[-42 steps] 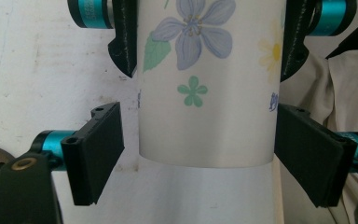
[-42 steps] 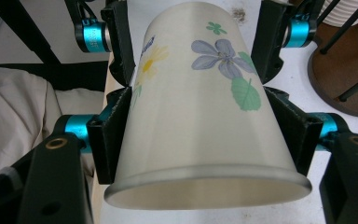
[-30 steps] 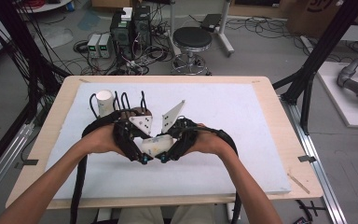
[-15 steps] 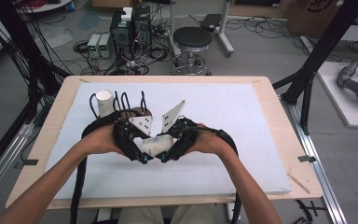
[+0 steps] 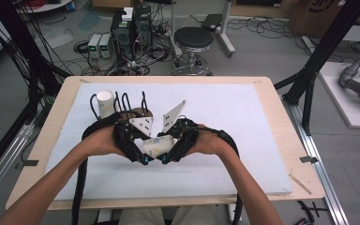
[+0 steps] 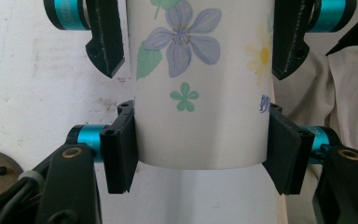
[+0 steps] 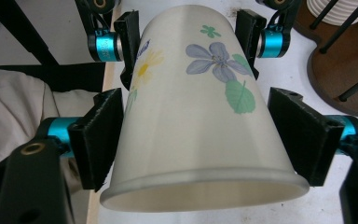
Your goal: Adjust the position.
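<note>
Above the white foam-topped table [image 5: 243, 117], both hands are meeting, hiding most of the flowered paper cup [image 5: 158, 145] lying level between them. Smooth and tapered, its rim is facing the right gripper [image 7: 200, 140], whose jaws have just been opening and standing slightly off its sides. Left gripper [image 6: 200, 149] is clamping the narrow base

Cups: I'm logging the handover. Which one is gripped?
The flowered cup, clamped at its narrow end by the left gripper and held off the table; the plain white cup stands free at the back left.
</note>
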`<state>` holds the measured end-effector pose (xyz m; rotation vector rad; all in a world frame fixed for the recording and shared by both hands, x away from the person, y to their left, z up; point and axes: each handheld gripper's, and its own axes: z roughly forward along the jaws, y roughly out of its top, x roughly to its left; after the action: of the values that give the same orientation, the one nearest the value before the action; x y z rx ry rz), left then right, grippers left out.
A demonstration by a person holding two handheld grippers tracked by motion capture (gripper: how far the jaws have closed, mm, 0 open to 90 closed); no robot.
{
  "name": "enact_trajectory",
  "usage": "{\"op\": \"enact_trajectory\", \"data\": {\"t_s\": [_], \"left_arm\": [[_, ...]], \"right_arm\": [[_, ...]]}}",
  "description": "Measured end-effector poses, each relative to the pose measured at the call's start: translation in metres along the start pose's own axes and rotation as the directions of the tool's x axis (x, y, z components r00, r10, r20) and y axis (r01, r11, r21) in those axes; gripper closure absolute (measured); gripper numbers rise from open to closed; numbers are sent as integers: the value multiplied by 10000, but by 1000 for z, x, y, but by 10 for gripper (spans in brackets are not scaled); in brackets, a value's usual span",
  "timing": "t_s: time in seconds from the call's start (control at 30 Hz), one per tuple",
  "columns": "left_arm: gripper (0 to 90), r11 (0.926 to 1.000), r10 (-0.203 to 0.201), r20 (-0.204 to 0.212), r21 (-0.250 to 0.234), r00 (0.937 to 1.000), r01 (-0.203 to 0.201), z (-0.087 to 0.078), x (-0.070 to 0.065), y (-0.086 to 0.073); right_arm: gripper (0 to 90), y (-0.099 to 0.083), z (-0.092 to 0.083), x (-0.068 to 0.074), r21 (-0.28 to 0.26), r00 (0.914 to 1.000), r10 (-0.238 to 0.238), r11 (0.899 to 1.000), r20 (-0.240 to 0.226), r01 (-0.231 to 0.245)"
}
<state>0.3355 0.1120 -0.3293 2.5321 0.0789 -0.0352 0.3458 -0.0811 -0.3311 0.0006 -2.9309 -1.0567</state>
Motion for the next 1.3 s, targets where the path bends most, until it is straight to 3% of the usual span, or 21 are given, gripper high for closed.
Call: {"op": "enact_trajectory", "data": {"t_s": [0.83,1.2,1.3], "left_arm": [[359,9992,-15,-40,389,10000,16,9,1,-5],[358,9992,71,-71,396,9999,-68,9,-1,-5],[357,9998,26,-131,208,9999,-23,7,-3,-6]], "right_arm": [[193,-1,-15,0,-896,9998,-22,9960,211,41],[194,-2,-19,1,-1060,9994,23,9944,349,14],[194,-2,-22,1,-1220,9990,-41,9925,444,95]]}}
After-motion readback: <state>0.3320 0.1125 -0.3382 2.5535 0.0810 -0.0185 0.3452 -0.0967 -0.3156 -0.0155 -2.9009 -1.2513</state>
